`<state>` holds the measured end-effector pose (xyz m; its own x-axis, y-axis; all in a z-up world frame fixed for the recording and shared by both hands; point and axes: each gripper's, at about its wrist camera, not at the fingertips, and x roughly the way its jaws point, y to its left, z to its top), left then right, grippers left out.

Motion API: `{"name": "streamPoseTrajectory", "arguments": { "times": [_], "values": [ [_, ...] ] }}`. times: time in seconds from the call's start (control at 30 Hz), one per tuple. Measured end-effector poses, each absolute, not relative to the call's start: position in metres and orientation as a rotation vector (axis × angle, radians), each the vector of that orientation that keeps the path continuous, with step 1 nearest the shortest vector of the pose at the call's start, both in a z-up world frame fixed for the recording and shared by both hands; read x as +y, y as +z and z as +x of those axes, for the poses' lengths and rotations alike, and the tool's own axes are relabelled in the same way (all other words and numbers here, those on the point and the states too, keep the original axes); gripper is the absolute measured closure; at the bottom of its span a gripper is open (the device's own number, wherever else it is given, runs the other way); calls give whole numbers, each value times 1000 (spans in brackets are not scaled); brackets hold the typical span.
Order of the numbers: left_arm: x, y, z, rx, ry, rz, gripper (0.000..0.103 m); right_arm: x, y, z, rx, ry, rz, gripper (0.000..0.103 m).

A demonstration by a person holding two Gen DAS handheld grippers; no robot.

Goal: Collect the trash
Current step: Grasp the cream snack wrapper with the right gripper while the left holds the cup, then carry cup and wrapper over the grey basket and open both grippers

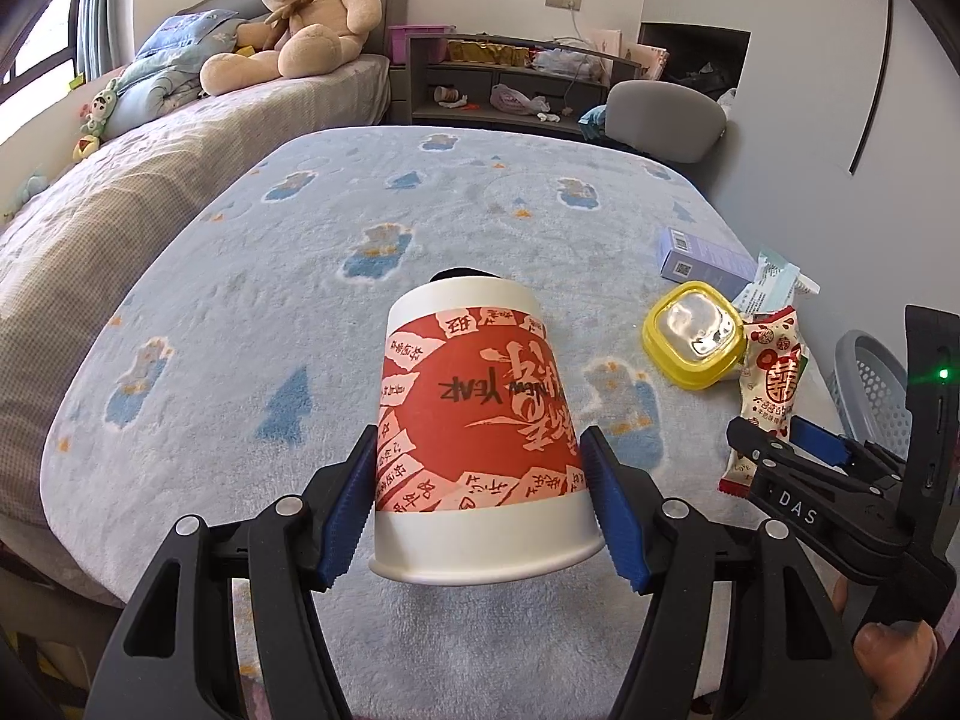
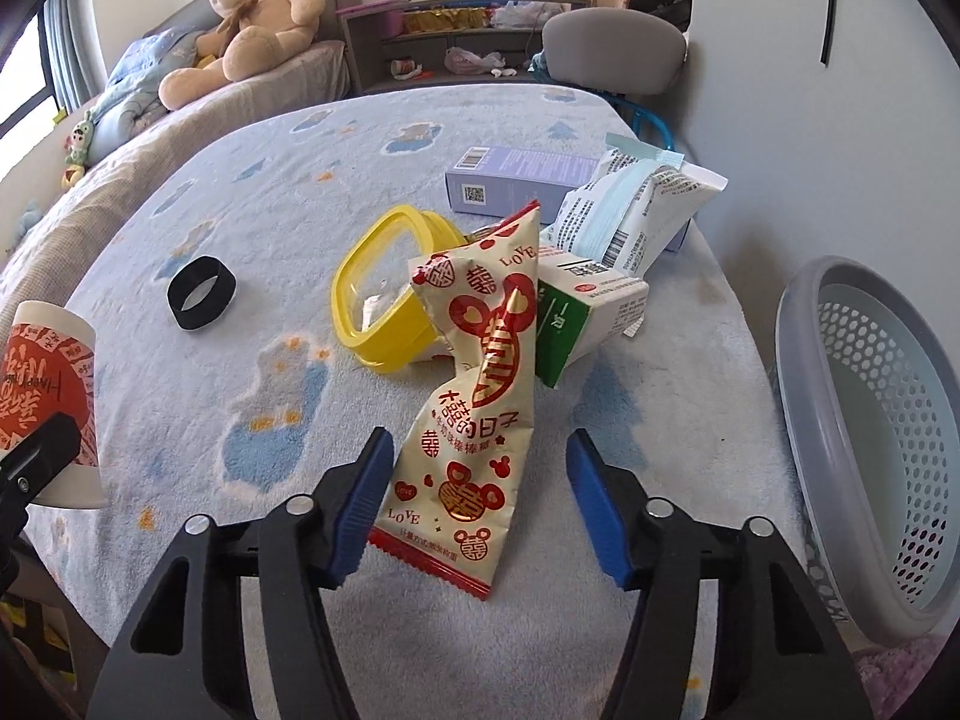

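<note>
An upside-down red and white paper cup (image 1: 474, 426) stands on the blue blanket, and my left gripper (image 1: 480, 504) is shut on its sides near the rim. The cup also shows at the left edge of the right wrist view (image 2: 48, 396). My right gripper (image 2: 474, 504) is open around the lower end of a cream and red snack wrapper (image 2: 474, 396), its fingers apart from it. Behind the wrapper lie a yellow-rimmed container (image 2: 384, 294), a green and white carton (image 2: 582, 312), a mask packet (image 2: 636, 210) and a purple box (image 2: 516, 180).
A grey perforated basket (image 2: 870, 420) stands off the blanket's right edge. A black ring (image 2: 201, 294) lies on the blanket to the left. A bed with a teddy bear (image 1: 306, 18), a shelf and a grey chair (image 1: 660, 114) are behind.
</note>
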<state>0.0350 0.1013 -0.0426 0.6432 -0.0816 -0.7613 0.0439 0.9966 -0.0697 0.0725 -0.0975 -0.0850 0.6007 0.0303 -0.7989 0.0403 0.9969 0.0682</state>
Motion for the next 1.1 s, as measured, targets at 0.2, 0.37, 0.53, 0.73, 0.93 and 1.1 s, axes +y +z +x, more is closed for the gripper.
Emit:
{"name": "streamPoseTrajectory", "arguments": {
  "times": [0.2, 0.37, 0.53, 0.73, 0.93, 1.1],
  "values": [
    [102, -42, 34, 867, -73, -48, 39, -90, -80, 68, 905, 8, 56, 64],
    [102, -39, 30, 859, -74, -49, 39, -89, -76, 64, 904, 30, 72, 76],
    [101, -36, 24, 856, -76, -48, 39, -88, -72, 59, 890, 44, 72, 81],
    [97, -32, 18, 851, -82, -47, 39, -88, -64, 51, 875, 67, 86, 84],
    [97, -27, 13, 845, -84, -56, 39, -88, -58, 43, 865, 85, 93, 84],
    [94, -24, 9, 843, -91, -57, 39, -91, -48, 30, 845, 95, 104, 84]
  ]
}}
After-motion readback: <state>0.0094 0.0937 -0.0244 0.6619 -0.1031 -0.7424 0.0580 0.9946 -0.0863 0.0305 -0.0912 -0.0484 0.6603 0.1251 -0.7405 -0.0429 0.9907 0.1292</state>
